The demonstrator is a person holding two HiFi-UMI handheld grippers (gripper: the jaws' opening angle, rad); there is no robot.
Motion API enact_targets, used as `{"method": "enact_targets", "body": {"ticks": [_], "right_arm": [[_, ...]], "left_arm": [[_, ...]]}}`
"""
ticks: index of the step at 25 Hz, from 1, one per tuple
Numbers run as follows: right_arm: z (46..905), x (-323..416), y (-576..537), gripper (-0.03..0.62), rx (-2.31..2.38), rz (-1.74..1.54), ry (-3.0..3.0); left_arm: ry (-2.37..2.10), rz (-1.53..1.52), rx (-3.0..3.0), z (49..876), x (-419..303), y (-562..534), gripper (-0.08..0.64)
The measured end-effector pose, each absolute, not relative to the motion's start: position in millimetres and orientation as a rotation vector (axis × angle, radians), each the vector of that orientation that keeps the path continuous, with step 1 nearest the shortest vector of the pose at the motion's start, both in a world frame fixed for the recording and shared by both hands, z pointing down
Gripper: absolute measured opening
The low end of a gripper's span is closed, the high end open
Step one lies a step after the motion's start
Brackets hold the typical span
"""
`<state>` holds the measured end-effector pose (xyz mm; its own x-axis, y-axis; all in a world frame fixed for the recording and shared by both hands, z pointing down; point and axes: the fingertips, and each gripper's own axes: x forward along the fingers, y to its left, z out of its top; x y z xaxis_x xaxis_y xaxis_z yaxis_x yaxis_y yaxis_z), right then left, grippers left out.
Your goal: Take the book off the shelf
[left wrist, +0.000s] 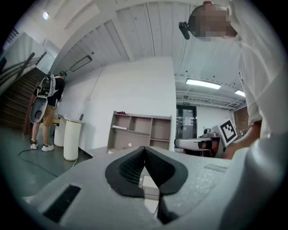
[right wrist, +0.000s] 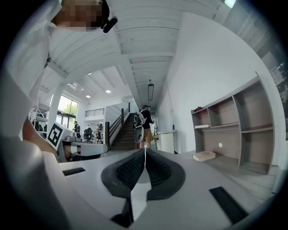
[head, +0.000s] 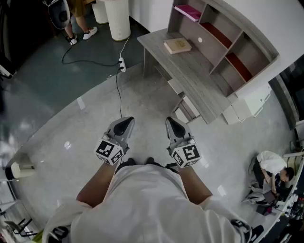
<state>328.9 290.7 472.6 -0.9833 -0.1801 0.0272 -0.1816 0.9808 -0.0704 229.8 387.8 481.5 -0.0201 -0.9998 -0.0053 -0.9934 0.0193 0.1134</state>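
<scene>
**A:** Over by the far wall, where is the book lying?

**B:** I'm seeing a pink book (head: 188, 11) lying flat in the shelf's (head: 247, 42) left end compartment. A tan book (head: 177, 45) is resting on the table (head: 199, 80) below it. I'm judging the job unstarted, since I'm standing well apart from both.

**A:** And the jaws?

**B:** I'm holding the left gripper (head: 125, 122) and right gripper (head: 173, 122) at my waist, jaws together on each and nothing between them.

**A:** And the room?

**B:** A glossy grey floor (head: 142, 104) is reflecting the lights. A power strip (head: 122, 64) is trailing its cable near the table, and someone (head: 78, 19) is standing beside a white column (head: 117, 18).
</scene>
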Motion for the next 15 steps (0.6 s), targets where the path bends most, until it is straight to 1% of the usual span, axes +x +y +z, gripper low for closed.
{"method": "enact_targets", "body": {"ticks": [6,11,15], "right_arm": [[479.2,338.5,269.7,0.02,0.272,0.136,-3.097],[474.6,332.8,266.9,0.02,0.155,0.173,-3.153],[471.9,336.5,249.8,0.02,0.171,0.14,-3.18]], "left_arm": [[-2.158,-0.11,2.154,486.6,242.2,362.1,0.015],[-2.177,-0.082,2.132,486.2,237.3,356.6,0.015],[-2.201,-0.065,2.107,489.8,230.7,351.6,0.015]]}}
